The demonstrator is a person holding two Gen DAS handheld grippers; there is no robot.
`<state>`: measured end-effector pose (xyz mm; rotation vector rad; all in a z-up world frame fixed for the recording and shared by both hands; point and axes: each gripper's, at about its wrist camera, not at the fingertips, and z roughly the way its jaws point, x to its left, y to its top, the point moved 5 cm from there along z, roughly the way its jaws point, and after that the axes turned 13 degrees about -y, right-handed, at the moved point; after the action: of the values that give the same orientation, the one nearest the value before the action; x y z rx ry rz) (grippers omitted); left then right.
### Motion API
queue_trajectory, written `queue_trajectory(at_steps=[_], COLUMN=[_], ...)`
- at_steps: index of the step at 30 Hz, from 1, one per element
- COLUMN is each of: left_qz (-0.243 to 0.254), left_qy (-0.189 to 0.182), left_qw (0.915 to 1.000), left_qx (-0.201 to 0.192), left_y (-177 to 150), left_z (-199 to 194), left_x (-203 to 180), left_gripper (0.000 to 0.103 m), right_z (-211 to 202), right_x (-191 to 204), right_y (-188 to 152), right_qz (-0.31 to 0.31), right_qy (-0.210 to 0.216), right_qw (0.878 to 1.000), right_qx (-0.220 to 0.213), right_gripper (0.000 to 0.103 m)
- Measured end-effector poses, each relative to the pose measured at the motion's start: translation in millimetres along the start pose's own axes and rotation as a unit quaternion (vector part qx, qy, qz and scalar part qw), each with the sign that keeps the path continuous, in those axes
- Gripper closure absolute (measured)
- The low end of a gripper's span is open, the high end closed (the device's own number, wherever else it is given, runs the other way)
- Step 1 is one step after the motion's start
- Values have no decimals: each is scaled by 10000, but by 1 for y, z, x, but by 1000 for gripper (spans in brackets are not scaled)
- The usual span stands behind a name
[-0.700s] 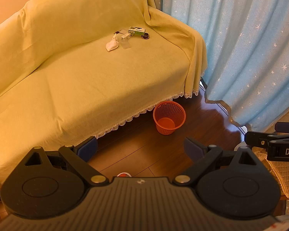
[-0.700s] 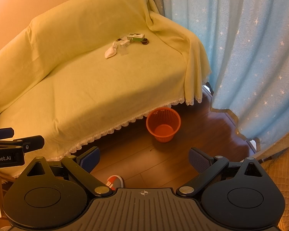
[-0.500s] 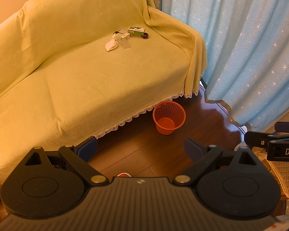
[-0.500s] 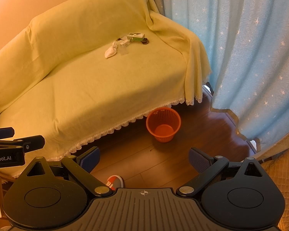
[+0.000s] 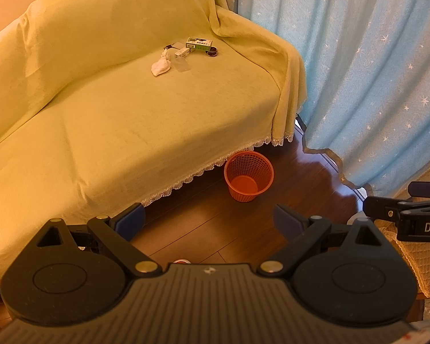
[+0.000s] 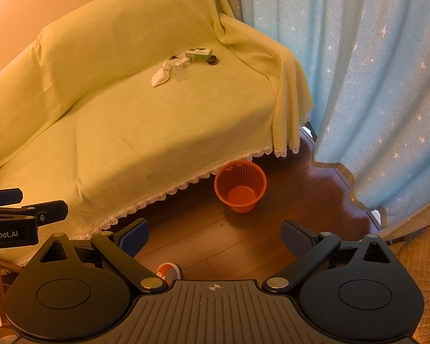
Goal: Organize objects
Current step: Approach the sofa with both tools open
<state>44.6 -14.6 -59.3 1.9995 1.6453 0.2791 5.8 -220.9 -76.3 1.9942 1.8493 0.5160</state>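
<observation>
Left wrist view: clutter at far end of yellow-covered sofa point(image 5: 129, 120), near armrest: crumpled white tissue point(image 5: 159, 66), green-and-white cardboard box point(image 5: 199, 43), small white carton point(image 5: 183, 52), dark round disc point(image 5: 211, 52), possibly a lid.
Orange mesh plastic wastebasket point(image 5: 248, 177) on wood floor, at sofa skirt: appears empty.
Left gripper point(image 5: 208, 221), right gripper point(image 6: 215, 235): both wide apart, holding nothing, well short of clutter.
Risks: soft tissue slipping from pads; cover snagging in pinch; light basket tipping if knocked.

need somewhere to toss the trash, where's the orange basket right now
The orange basket stands upright on the wood floor just in front of the sofa's lace hem, near its curtain-side end, ahead of both open grippers in both wrist views.
</observation>
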Motion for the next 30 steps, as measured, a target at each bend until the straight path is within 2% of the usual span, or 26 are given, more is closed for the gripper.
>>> queue_trajectory(at_steps=[7, 16, 30], left_qz=[70, 435, 1211], left_qy=[-82, -264, -675], left_qw=[9999, 9986, 9895], left_qx=[15, 129, 418], left_y=[17, 60, 132], left_z=[11, 29, 57], left_x=[2, 8, 73], left_gripper=[9, 9, 9], right_z=[5, 12, 42], right_x=[-2, 0, 56], right_y=[14, 42, 95], right_qz=[82, 484, 1483], right_qy=[-67, -203, -529], right_qw=[9999, 9986, 9872], right_qx=[-12, 36, 252], right_gripper=[7, 7, 7])
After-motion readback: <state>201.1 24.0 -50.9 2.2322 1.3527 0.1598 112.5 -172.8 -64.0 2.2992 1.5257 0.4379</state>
